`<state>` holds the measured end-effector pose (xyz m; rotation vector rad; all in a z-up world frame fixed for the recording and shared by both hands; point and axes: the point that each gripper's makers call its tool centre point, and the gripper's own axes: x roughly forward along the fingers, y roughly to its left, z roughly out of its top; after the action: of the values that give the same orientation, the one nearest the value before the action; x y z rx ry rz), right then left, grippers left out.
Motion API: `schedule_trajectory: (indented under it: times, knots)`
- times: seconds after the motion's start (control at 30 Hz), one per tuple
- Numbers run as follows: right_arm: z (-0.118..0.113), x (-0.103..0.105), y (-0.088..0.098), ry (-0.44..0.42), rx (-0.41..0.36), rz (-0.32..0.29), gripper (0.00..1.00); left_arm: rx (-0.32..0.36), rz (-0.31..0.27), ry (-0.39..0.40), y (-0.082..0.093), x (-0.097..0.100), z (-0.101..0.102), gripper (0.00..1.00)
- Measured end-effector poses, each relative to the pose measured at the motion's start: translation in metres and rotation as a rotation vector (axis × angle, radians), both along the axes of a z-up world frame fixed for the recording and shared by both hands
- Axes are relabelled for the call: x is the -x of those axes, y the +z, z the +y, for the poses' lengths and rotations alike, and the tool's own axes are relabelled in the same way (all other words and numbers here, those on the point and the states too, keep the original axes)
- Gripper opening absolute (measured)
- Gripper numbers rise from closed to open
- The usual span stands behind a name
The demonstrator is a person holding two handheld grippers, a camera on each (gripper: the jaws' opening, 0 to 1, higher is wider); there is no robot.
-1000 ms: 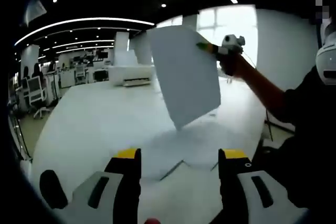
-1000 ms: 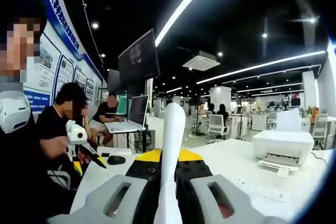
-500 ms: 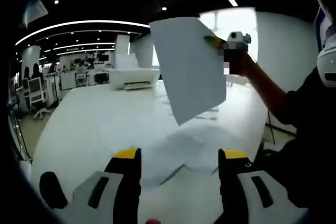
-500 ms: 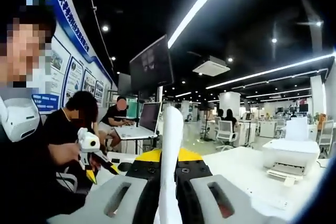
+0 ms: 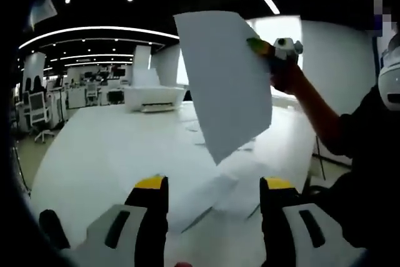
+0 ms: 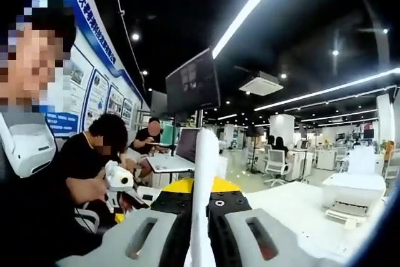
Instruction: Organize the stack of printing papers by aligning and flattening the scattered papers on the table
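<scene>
Right gripper [image 6: 201, 201] fingers pinch a flat white sheet [image 5: 224, 82] mid-frame, above loose papers [image 5: 215, 189] on the smooth desk [image 5: 106, 148]; left gripper [image 5: 214, 186] fingers spread.

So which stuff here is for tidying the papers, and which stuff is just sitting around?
For the job:
- lifted sheet, pinched in the right claw
- loose papers on the table
- left claw, open

Just around:
- printer
- laptop
- office chairs

The lifted sheet [image 5: 225, 82] hides part of the table [image 5: 94, 154] behind it, and covers the right gripper's [image 5: 265, 48] tips. In the right gripper view the sheet [image 6: 203, 192] appears edge-on, its face unseen.
</scene>
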<state>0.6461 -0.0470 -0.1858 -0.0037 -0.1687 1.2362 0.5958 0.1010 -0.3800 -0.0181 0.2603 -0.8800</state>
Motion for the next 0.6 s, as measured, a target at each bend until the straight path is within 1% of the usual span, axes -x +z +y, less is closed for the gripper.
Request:
schedule_trajectory:
  times: [0.1,0.37,0.5,0.6]
  knots:
    - [0.003,0.008,0.005,0.02,-0.006,-0.006,0.02,0.005,-0.001,-0.007,0.001,-0.001,-0.003,0.62]
    - [0.009,0.023,0.018,0.057,-0.021,-0.022,0.01,0.055,-0.006,-0.023,0.006,-0.005,-0.009,0.62]
    - [0.013,0.03,0.022,0.08,-0.024,-0.023,0.01,0.091,-0.022,-0.026,0.014,-0.009,-0.009,0.62]
    - [0.014,0.031,0.022,0.086,-0.024,-0.021,0.01,0.115,-0.034,-0.032,0.019,-0.01,-0.011,0.62]
